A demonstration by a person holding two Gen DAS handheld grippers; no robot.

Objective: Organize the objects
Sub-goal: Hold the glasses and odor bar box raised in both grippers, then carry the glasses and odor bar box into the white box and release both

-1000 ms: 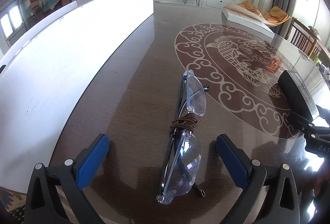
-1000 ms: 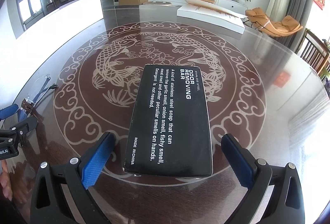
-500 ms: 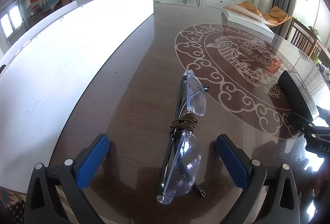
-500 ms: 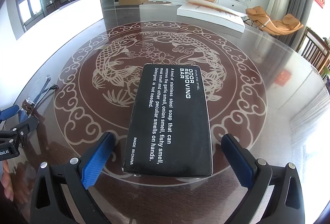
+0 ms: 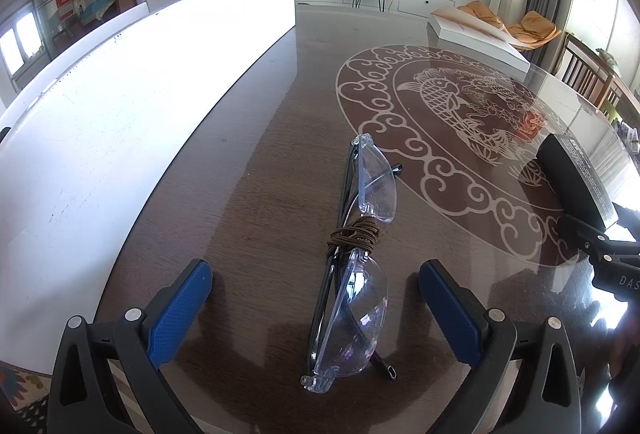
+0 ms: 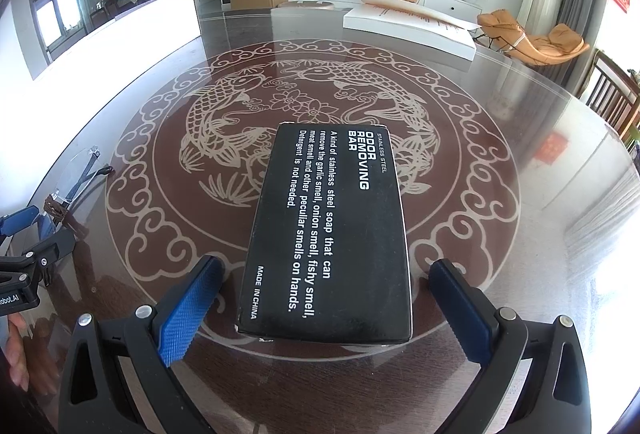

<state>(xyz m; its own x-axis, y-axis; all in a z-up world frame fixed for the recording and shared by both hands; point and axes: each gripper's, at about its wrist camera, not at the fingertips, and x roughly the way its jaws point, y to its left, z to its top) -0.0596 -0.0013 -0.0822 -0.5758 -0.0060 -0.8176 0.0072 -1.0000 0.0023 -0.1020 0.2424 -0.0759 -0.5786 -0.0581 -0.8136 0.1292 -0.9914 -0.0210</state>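
On the glass table (image 6: 520, 138), the left gripper (image 5: 316, 286) straddles folded clear glasses (image 5: 356, 274) with jaws spread, while the right gripper (image 6: 326, 284), equally spread, flanks a black box (image 6: 330, 230).

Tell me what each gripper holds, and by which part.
Nothing is held. The left gripper straddles the glasses, the right gripper straddles the black box, both open.

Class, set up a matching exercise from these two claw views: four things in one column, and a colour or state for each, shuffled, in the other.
Things:
1. safety glasses
2. soap box
3. left claw
4. cord

States:
A. brown, wound round the middle of the glasses
B. black with white lettering, lying flat
C. clear lenses, arms folded
D. open, blue pads either side of the glasses

Pairs: 1-C, 2-B, 3-D, 4-A
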